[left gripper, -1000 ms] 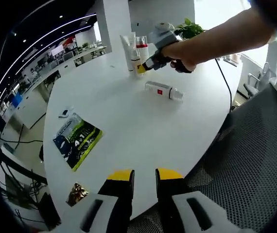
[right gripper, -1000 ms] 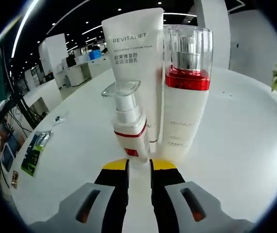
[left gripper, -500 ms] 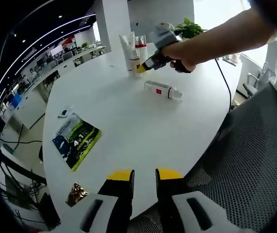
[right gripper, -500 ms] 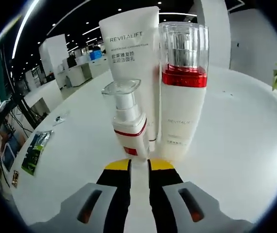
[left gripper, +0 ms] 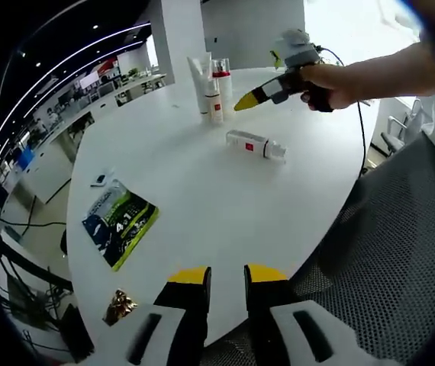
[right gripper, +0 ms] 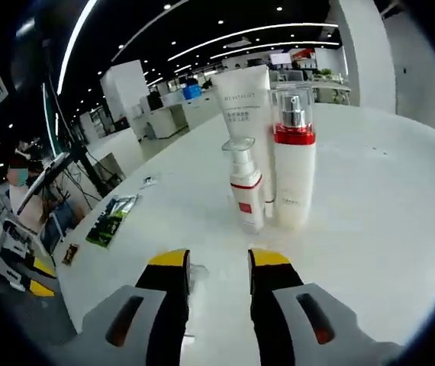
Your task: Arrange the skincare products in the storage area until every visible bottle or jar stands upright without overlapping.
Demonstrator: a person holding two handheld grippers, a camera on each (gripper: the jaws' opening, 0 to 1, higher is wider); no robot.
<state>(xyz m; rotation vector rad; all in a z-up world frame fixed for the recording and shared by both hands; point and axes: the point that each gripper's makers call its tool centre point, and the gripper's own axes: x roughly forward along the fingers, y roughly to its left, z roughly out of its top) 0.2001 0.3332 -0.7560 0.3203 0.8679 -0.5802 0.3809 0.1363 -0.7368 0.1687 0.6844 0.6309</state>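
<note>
Right gripper view: three stand, one lies

Three stand together near the table's far edge: tube, tall bottle, pump bottle. Right gripper is spread, apart from them. One bottle lies flat. Left gripper is spread.

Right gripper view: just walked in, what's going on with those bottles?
The right gripper, jaws open, holds nothing. In front of it a small white pump bottle, a white tube and a tall red-banded bottle stand upright, close together. A fourth white bottle lies on its side on the white table. The left gripper waits near the table's edge.
</note>
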